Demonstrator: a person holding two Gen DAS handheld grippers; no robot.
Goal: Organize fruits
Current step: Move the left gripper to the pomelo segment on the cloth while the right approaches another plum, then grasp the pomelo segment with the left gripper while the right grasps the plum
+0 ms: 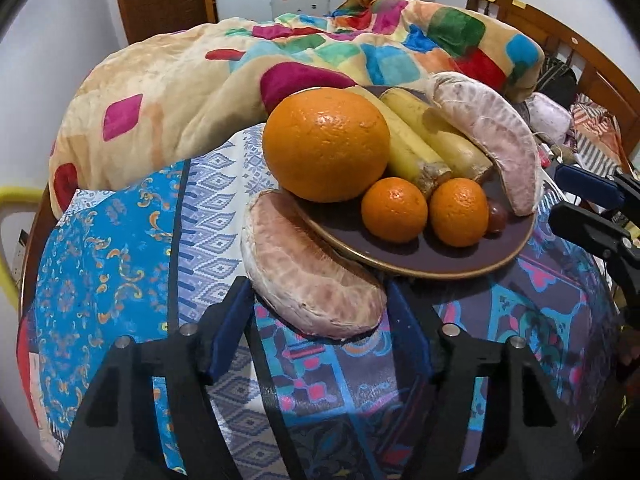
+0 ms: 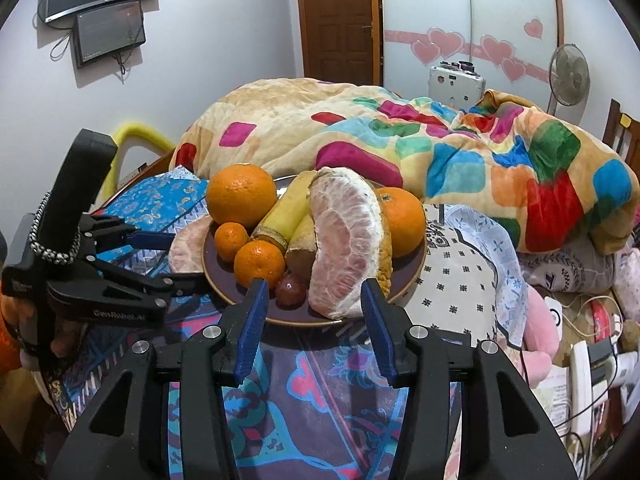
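Pomelo (image 1: 312, 268) lay half off the plate (image 1: 420, 264), lengthwise between the wide-open left gripper (image 1: 320, 336); the right gripper (image 2: 316, 320), open too, was farther.

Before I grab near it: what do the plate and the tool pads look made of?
The plate looks like glazed ceramic: dark purple-brown, glossy, with a lighter gold-toned rim, though coated metal isn't ruled out. The right tool pads look like blue rubber or soft plastic, matte with fine ridges. The left tool pads look the same blue.
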